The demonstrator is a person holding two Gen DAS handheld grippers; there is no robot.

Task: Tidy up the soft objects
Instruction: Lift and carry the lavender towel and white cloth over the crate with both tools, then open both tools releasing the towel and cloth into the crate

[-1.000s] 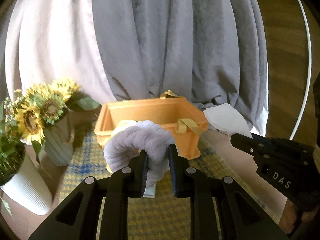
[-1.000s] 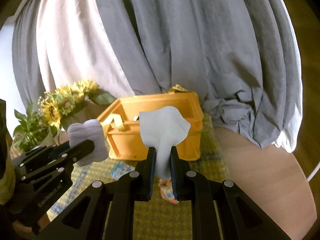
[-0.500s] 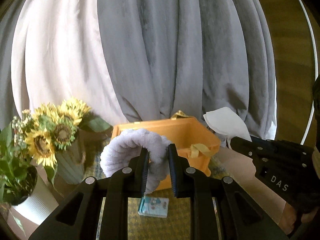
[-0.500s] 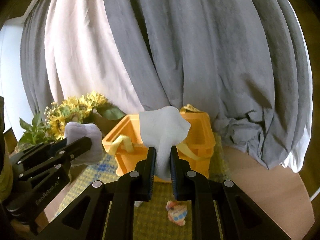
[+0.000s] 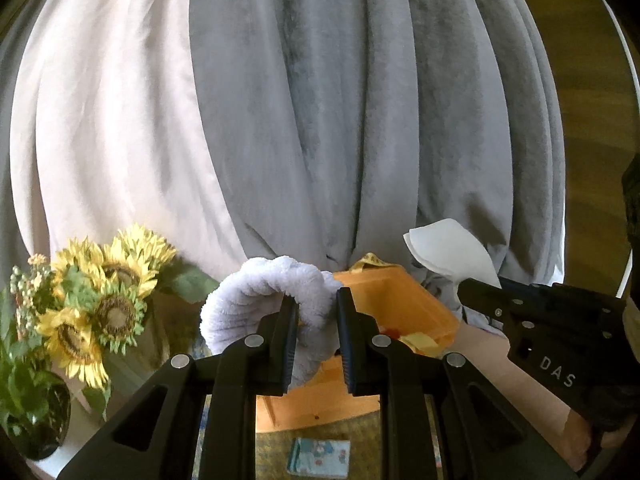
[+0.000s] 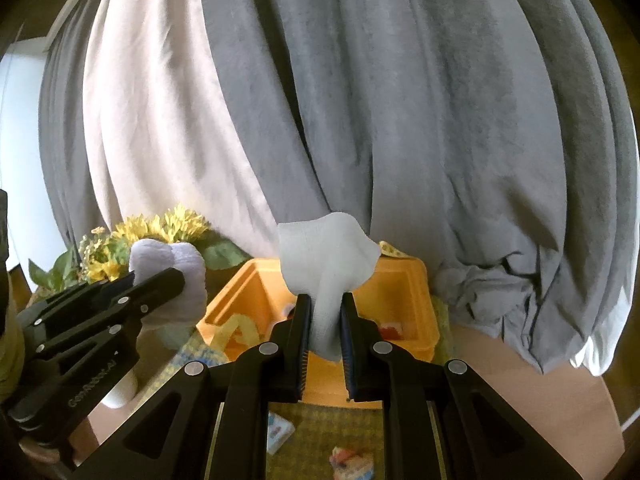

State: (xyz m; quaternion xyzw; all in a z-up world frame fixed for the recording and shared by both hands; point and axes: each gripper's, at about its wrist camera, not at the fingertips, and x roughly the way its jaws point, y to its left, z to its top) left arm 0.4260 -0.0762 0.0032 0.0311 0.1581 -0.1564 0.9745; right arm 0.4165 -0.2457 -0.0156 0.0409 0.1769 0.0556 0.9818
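Grippers lifted, each carrying a soft item above the bin

Sunflowers (image 5: 104, 292) sit at lower left of the left wrist view. At lower centre, the left gripper (image 5: 316, 320) clamps a fluffy lilac towel (image 5: 256, 304). Right of it the orange bin (image 5: 404, 304) now lies lower than a second ago, its inside showing. In the right wrist view, the right gripper (image 6: 323, 320) pinches a white sock (image 6: 326, 248) at centre. Both items have risen; dropping them into the bin likely comes next.

Both wrist views look forward, close above the shared orange bin (image 5: 404, 304) and curtain (image 6: 400, 120).
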